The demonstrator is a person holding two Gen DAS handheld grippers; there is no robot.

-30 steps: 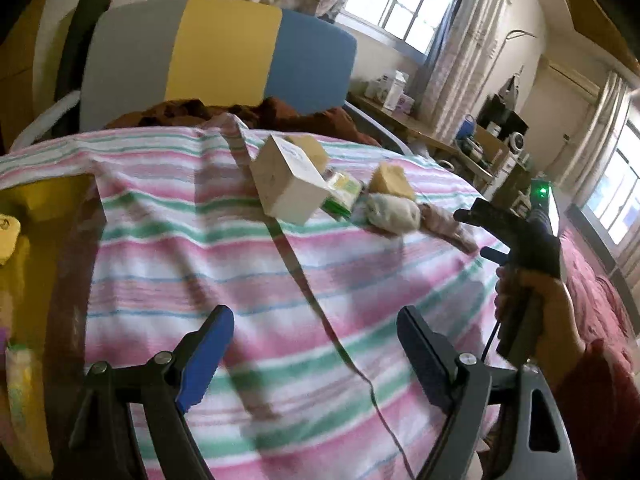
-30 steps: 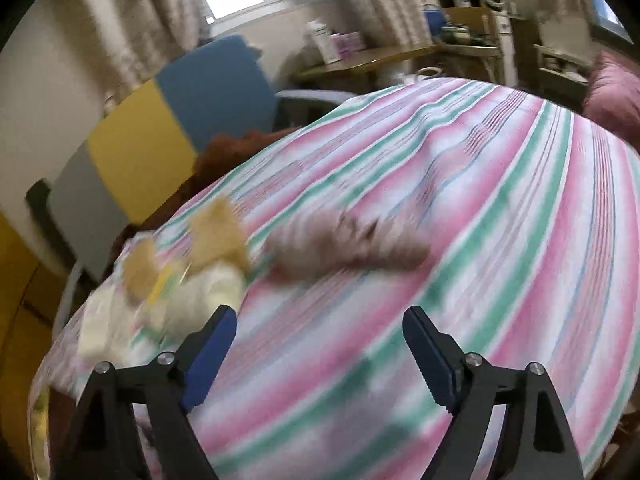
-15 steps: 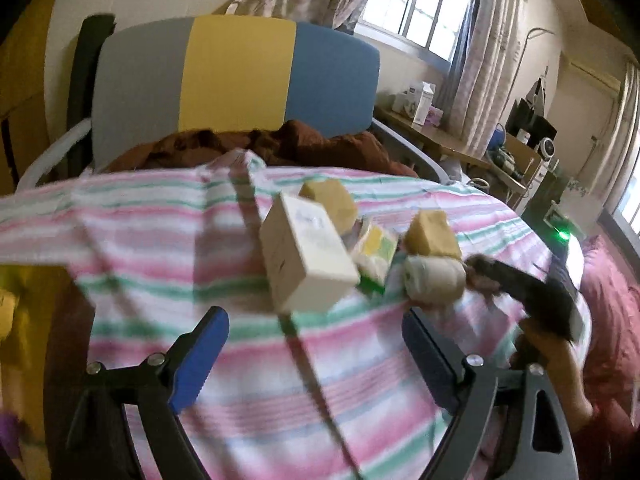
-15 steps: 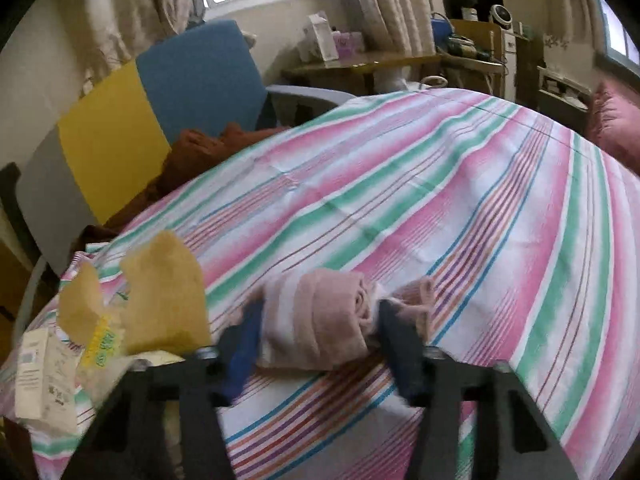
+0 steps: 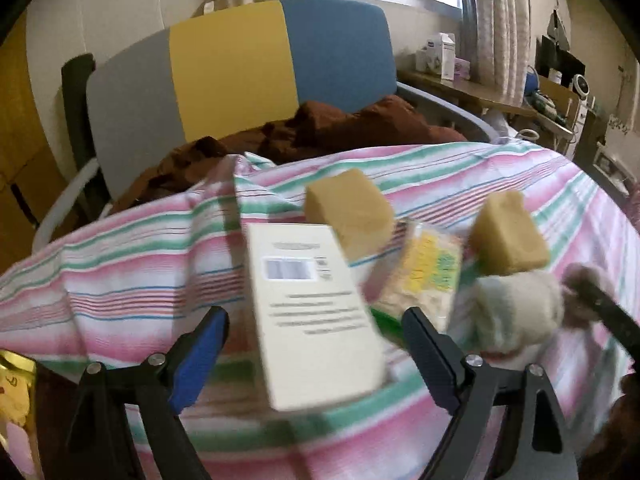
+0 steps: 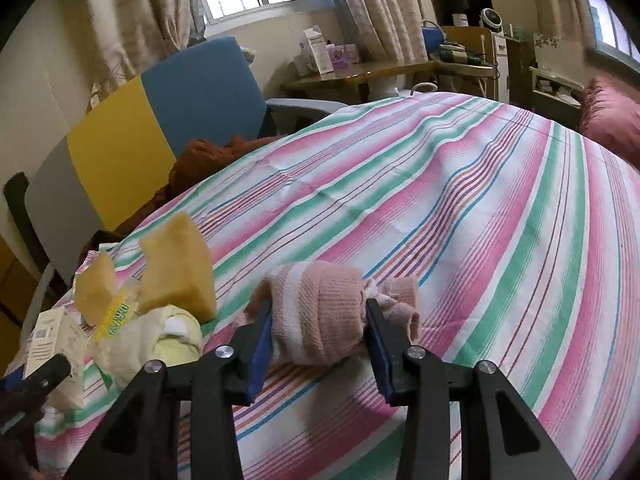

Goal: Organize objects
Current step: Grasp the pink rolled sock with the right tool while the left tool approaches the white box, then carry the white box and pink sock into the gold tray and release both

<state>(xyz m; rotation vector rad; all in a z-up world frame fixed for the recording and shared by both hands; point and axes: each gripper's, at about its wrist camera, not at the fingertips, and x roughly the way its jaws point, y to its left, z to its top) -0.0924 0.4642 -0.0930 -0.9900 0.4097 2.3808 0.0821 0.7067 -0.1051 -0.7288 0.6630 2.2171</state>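
Observation:
On the striped bedspread (image 6: 460,208) lie a white box (image 5: 312,312), two yellow sponges (image 5: 348,210) (image 5: 508,238), a yellow-green packet (image 5: 428,276), a pale rolled cloth (image 5: 516,312) and a pink rolled sock (image 6: 320,312). My left gripper (image 5: 316,356) is open, its fingers on either side of the white box. My right gripper (image 6: 318,344) is shut on the pink sock, one finger against each side. The box (image 6: 52,340), sponges (image 6: 176,268), packet (image 6: 116,316) and pale cloth (image 6: 152,348) also show at the right wrist view's lower left.
A grey, yellow and blue chair back (image 5: 240,64) stands behind the bed with a brown cloth (image 5: 320,128) on it. A wooden desk (image 6: 360,72) with small boxes stands by the window. A red cushion (image 6: 612,116) is at the far right.
My left gripper has moved forward until its open fingers flank the white box. My right gripper has moved in and closed on the pink sock.

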